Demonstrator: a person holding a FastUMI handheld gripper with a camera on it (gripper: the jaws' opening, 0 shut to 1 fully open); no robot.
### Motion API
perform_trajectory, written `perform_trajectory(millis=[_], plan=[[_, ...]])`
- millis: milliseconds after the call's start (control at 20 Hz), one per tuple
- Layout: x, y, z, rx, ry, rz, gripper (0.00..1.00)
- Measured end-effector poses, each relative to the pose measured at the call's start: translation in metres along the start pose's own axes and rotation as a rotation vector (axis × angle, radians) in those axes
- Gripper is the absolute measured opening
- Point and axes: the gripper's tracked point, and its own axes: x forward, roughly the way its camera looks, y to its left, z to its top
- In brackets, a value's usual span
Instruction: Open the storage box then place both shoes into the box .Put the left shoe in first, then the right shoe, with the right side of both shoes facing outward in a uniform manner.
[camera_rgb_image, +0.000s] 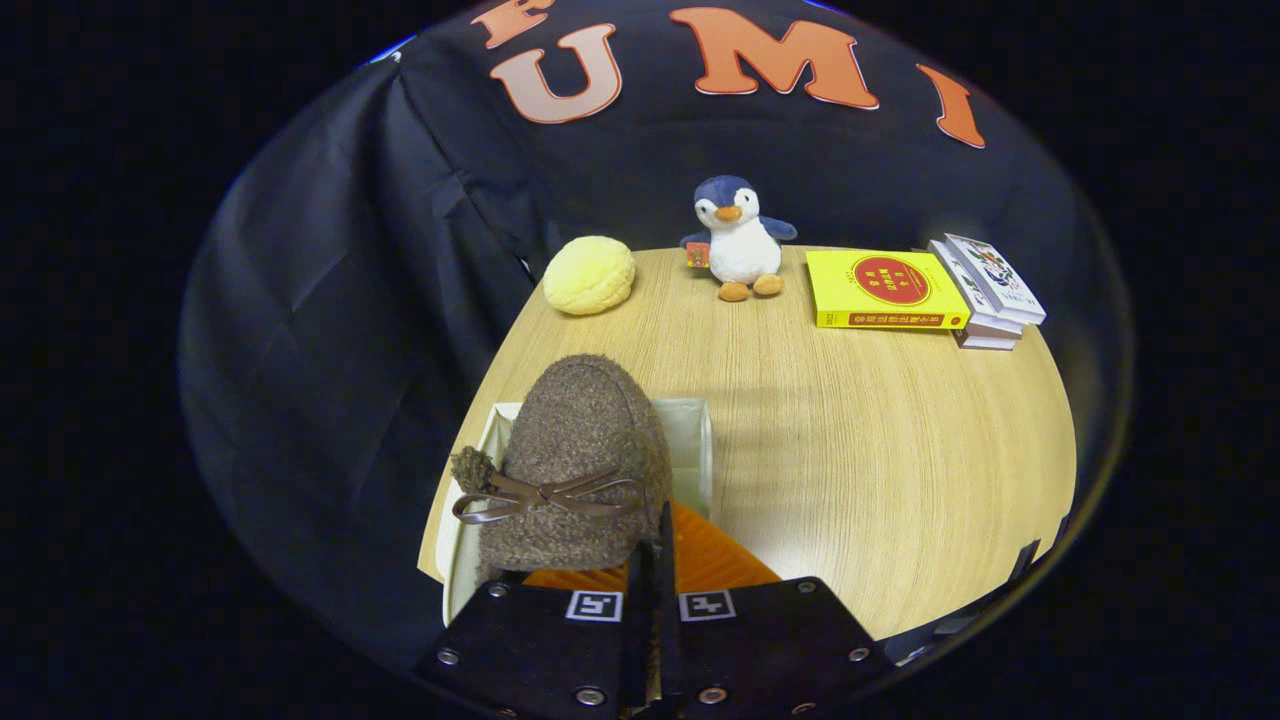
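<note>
Wooden table (850, 450). My gripper (655, 560) holds its jaws nearly together, apparently pinching the brown fuzzy shoe (575, 460) above the white storage box (695, 440).

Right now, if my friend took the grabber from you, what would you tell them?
Gripper: fingers close together, seemingly pinching the rim of the brown fuzzy shoe; the contact is hard to see.
The shoe hangs over the open white storage box, toe pointing toward the penguin toy.
Done: box is open.
Left: set this shoe down inside. I can't tell which shoe this is, so check before fetching the other.
</note>
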Motion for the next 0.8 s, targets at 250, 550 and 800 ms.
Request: perform_trajectory(millis=[250,550,800], plan=[[0.015,0.006,-0.03,0.015,0.092,-0.003,0.12],[-0.013,0.02,-0.051,0.032,0.155,0.142,0.33],[-0.068,-0.001,-0.003,0.016,0.004,0.221,0.48]])
